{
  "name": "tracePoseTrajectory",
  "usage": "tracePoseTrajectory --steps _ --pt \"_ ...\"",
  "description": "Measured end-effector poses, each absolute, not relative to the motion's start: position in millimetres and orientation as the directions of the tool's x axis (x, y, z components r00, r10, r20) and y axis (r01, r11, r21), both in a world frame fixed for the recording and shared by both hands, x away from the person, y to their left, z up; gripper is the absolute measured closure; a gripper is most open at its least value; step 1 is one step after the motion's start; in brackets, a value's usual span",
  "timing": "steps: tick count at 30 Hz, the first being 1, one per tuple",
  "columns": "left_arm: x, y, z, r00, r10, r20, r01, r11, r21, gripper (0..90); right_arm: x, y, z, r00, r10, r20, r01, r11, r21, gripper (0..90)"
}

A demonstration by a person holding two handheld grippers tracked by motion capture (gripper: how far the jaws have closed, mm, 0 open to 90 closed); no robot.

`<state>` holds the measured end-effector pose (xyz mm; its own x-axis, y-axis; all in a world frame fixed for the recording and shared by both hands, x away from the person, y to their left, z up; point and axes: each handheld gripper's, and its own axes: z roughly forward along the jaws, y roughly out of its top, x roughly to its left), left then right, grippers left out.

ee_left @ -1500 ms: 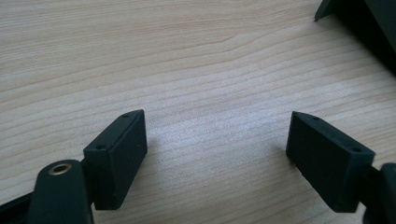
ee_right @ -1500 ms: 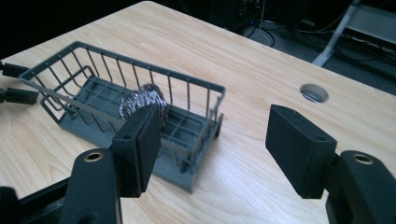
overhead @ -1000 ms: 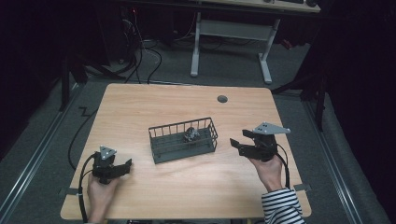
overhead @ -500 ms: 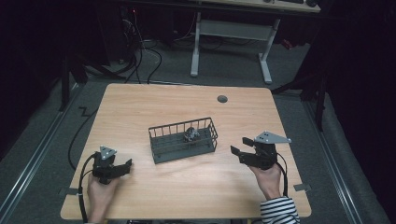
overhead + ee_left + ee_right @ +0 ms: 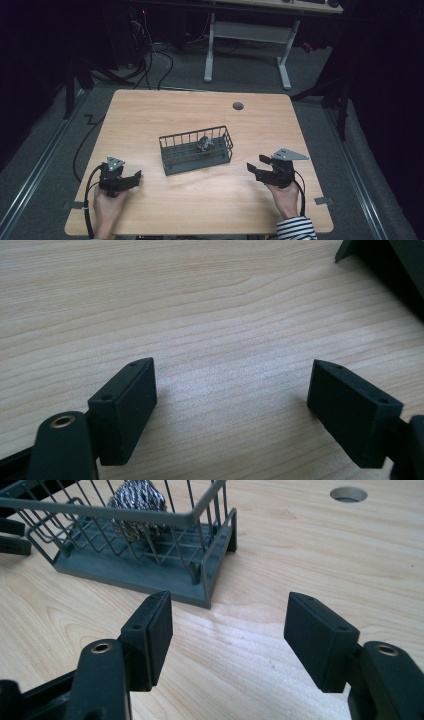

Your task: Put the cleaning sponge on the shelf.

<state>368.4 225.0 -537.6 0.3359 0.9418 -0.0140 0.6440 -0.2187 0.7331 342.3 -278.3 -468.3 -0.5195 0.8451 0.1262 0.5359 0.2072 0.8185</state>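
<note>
Nearest the person, both hands rest low on the front part of the wooden table (image 5: 150, 115). The left gripper (image 5: 131, 178) sits at the front left with its jaws spread wide and nothing between them; the left gripper view has just bare wood grain in the gap, plus a dark corner of something at the top right that's too cropped to call. The right gripper (image 5: 255, 168) is at the front right, jaws also wide apart and empty, pointing inward toward the middle of the table.

A bit further in sits the grey wire basket (image 5: 196, 150), roughly mid-table between the two grippers and apart from both. The right gripper view has the basket's near corner just beyond the jaws, not touching them. Inside the basket, toward its right end, is a steel wool scrubber (image 5: 205, 144), a crinkly silvery ball sitting on the basket floor.

Past that there's a round cable hole (image 5: 238, 106) near the table's far edge, then a white desk frame (image 5: 247, 37) and some cables on the floor.

Best guess on the step: this looks like a rest pose, with the scrubber in the basket and both grippers empty. If the scrubber is the target, the right gripper is the closer one, and it'd need to lift over the basket's wire wall and come down from above, since the sides block a straight-in reach.
</note>
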Motion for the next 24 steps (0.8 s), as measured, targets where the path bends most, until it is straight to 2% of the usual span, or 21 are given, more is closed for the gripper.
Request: tracePoseTrajectory --steps 24 --pt "368.4 224.9 -537.6 0.336 0.942 -0.013 0.644 -0.219 0.733 20.2 344.7 -284.9 -509.7 -0.457 0.877 0.149 0.601 0.181 0.778 36.2"
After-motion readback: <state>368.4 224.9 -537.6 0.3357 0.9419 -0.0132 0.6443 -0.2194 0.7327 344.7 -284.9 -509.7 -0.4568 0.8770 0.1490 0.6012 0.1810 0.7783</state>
